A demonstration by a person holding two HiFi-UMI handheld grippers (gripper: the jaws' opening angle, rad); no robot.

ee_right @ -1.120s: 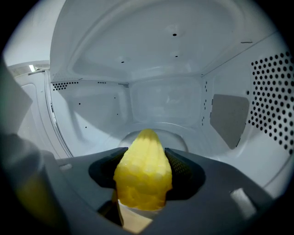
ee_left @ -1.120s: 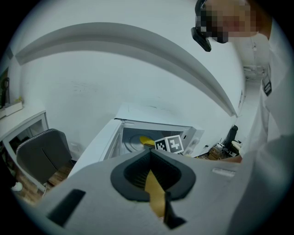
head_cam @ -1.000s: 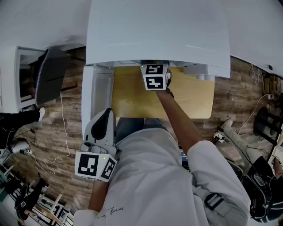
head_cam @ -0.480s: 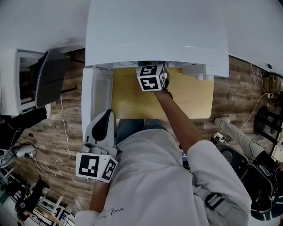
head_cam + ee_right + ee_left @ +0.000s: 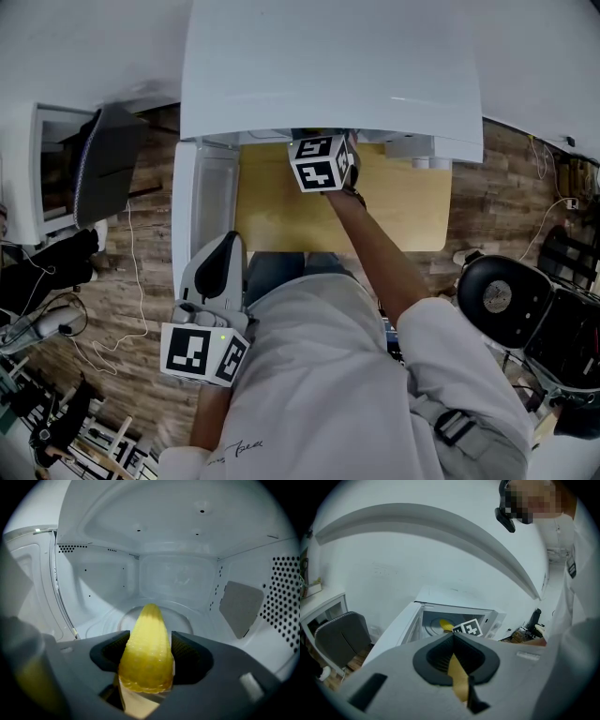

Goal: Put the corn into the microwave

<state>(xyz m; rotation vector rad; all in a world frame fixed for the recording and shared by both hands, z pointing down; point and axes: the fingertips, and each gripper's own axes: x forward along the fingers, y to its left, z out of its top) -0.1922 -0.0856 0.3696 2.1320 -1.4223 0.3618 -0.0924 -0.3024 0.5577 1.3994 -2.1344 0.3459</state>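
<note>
Right claw (image 5: pixel 150 649) slightly leftward, corn (image 5: pixel 146 660) within it

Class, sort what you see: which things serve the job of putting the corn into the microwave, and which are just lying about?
Job in hand:
corn
right tool, shut on the corn
microwave

Lying about:
grey chair
white cable

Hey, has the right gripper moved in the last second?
Yes, slightly. In the head view, the marker cube on the right gripper has shifted a little left along the front edge of the microwave, still holding the corn.
</note>
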